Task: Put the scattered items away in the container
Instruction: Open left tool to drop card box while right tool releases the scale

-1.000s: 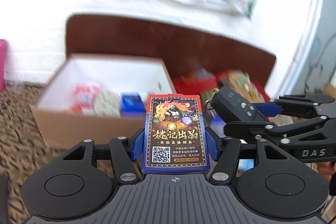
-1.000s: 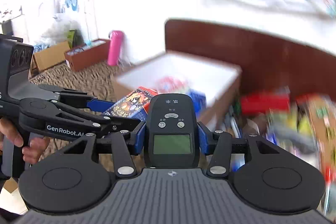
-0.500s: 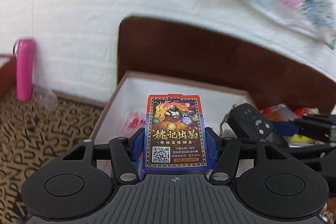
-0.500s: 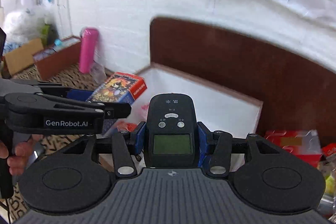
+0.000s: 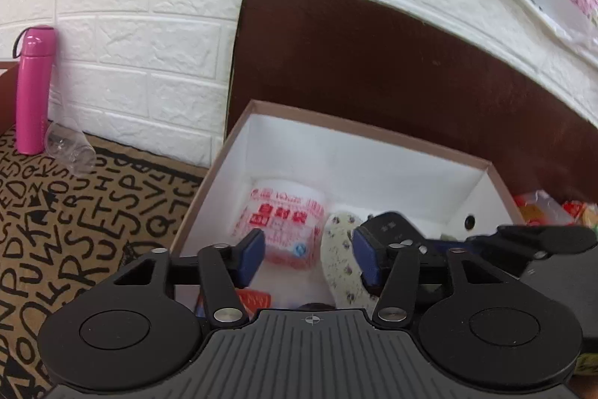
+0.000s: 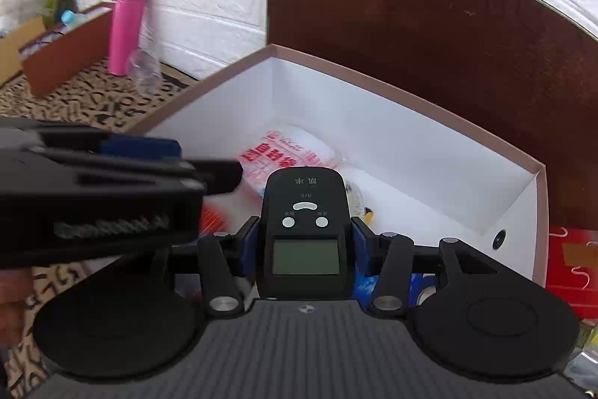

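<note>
left wrist view: the left gripper (image 5: 308, 255) hangs over the near edge of the white-lined box (image 5: 377, 152), its jaws wide with nothing between them. inside the box lie a red-printed plastic bag (image 5: 278, 212), a speckled white item (image 5: 342, 249) and, just under the gripper, a red and blue packet (image 5: 239, 300) only partly in view. on the right the right gripper shows with a black handheld device (image 5: 388, 225) in it, already past the box wall. a pink bottle (image 5: 33, 88) and a clear cup (image 5: 71, 148) stand well apart by the brick wall, on the lettered worktop (image 5: 82, 212).

right wrist view: the right gripper (image 6: 304, 242) has its jaws closed on the black handheld device (image 6: 304, 234), screen up, poised above the box (image 6: 411, 100) interior. the left gripper (image 6: 112, 189) sits blurred just beside it on the left.

the step in hand looks like the drop of the device. it would go best lowered towards the bare floor on the right of the bag, then let go low, so it does not land hard. the left gripper should lift clear of the wall.
</note>
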### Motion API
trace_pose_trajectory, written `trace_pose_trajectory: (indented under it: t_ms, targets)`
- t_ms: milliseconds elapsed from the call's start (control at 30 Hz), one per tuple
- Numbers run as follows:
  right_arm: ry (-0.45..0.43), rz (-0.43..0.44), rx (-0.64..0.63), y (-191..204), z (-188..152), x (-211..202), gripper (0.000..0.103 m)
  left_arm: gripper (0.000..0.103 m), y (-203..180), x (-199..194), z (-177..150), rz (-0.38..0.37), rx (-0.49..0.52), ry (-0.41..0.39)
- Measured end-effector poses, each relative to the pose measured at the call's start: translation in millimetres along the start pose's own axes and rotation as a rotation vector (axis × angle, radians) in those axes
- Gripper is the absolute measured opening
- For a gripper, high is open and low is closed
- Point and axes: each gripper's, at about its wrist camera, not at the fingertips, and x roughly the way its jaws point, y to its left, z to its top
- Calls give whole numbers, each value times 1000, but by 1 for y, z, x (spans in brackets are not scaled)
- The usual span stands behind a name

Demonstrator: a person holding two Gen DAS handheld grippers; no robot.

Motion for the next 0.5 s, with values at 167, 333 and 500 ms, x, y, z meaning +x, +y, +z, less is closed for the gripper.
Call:
trace_pose_trajectory:
  t_ms: [167,333,500]
  targets:
    - [-91,-83,-60,-7,-1,-21,87,103,0,-17,1,-54,-20,-45]
    - [-135,-79,-38,-25,-11,-51,96,103,-9,-23,-5,-51,-41,-22]
    - [-150,-37,-8,-33,-22,-71,98,103,-21,-32,-13,-41,-15,-7]
